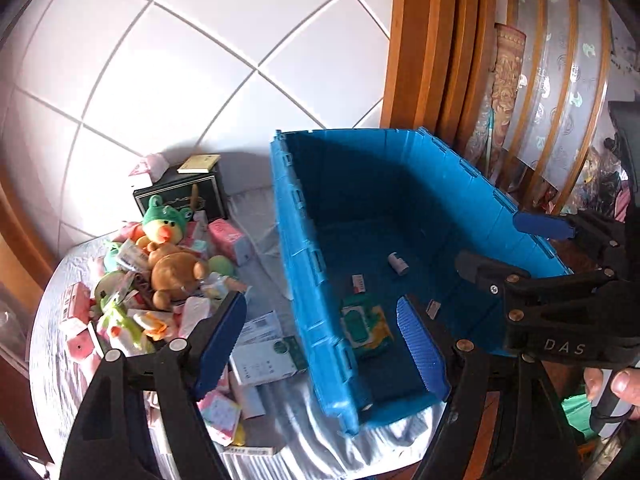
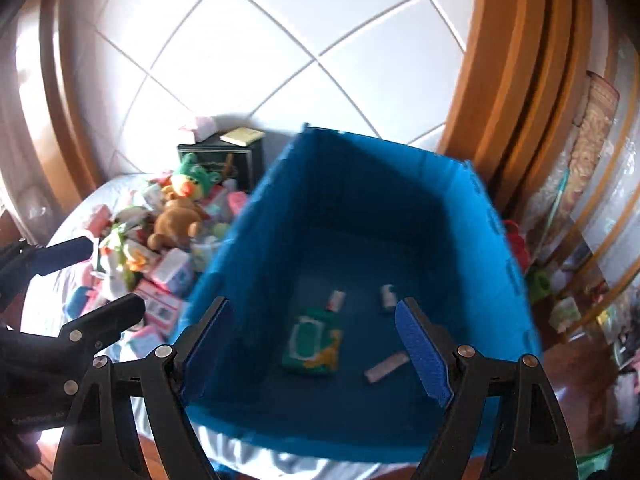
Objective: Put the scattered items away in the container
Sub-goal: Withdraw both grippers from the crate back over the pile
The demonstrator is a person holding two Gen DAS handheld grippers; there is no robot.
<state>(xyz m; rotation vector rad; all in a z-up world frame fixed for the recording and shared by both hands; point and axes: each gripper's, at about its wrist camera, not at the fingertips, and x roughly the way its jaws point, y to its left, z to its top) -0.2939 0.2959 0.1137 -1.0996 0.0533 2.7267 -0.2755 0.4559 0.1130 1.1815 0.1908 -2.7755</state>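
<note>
A blue crate (image 1: 296, 240) (image 2: 224, 272) stands on the cloth-covered table. On its floor lie a green wipes pack (image 1: 366, 326) (image 2: 314, 340), a small white bottle (image 1: 398, 264) (image 2: 387, 298) and two small packets. Left of the crate is a heap of scattered items: a plush duck in a green frog hat (image 1: 168, 248) (image 2: 180, 204), pink packets and a white box (image 1: 264, 356). My left gripper (image 1: 322, 344) (image 2: 92, 284) hovers open over the crate's near left wall, holding nothing. My right gripper (image 2: 316, 352) (image 1: 516, 248) hangs open and empty above the crate's inside.
A black box (image 1: 180, 196) with a yellow pad on top stands behind the heap, against the white tiled wall. A wooden frame (image 1: 424, 48) and cluttered shelves rise to the right of the crate. A person's fingers (image 1: 608, 380) grip the right gripper's handle.
</note>
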